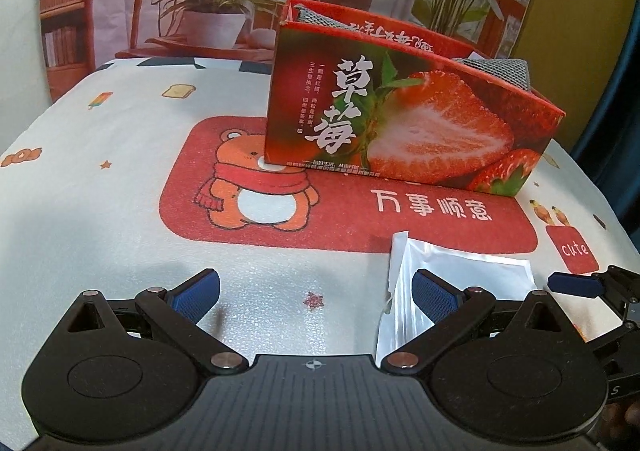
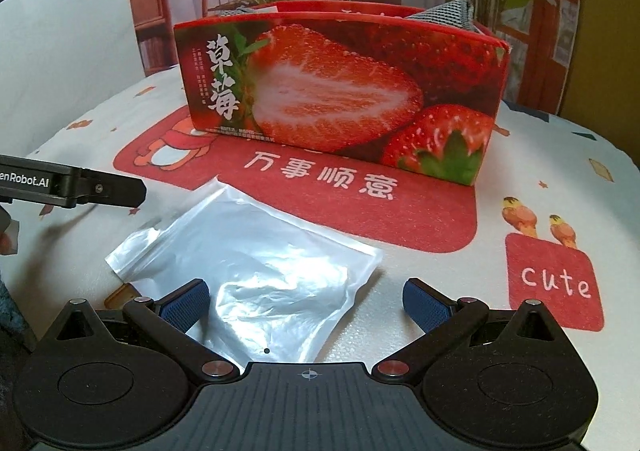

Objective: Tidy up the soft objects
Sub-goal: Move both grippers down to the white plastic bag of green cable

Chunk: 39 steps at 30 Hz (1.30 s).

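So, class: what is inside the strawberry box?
Grey knitted fabric pokes above the rim of the strawberry box at its right end and again at its far left corner. The box walls hide everything lower down, so its shape and any other contents cannot be seen.

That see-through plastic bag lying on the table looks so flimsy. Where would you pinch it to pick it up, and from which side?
Probably at the near edge of the plastic bag, where the film is crumpled and puffs up off the tablecloth. The right gripper is open with that edge between its fingers, so it could come in low from the front. The bag's far corners lie flat, which makes them harder to get under.
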### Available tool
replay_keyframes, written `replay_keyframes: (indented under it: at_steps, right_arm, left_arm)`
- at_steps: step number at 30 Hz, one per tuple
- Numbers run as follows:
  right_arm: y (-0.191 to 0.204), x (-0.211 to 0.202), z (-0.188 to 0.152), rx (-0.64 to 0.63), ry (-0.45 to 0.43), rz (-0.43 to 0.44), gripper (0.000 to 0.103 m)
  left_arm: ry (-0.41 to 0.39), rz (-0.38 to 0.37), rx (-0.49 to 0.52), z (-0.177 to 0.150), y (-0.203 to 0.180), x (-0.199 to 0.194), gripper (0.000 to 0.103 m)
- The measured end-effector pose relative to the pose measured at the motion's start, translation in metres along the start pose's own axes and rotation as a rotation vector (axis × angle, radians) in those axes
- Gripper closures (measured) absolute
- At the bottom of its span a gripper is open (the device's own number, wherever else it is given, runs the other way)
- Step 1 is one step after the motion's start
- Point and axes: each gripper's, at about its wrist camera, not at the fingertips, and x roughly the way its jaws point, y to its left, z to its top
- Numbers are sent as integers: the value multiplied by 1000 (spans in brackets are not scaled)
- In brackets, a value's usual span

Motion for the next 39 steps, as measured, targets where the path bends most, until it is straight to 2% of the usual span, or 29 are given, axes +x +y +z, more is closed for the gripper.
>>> replay_keyframes:
  at_steps: [7, 15, 23, 27, 39]
  right_arm:
    - [2, 1, 0, -13, 1, 7, 0]
    - [16, -7, 0, -86, 8, 17, 0]
    - [28, -10, -10, -151, 59, 32, 0]
    - [26, -5, -11, -145, 81, 16, 0]
    - [3, 26, 20, -101, 109, -41, 0]
  left_arm:
    - [4, -5, 1, -1, 0, 2, 0]
    - [-2, -3, -26, 0, 5, 2, 0]
    - [-3, -14, -30, -1, 6, 2, 0]
    - [-7, -18, -36, -1, 7, 2, 0]
    - [-48, -38, -12, 4, 7, 1, 0]
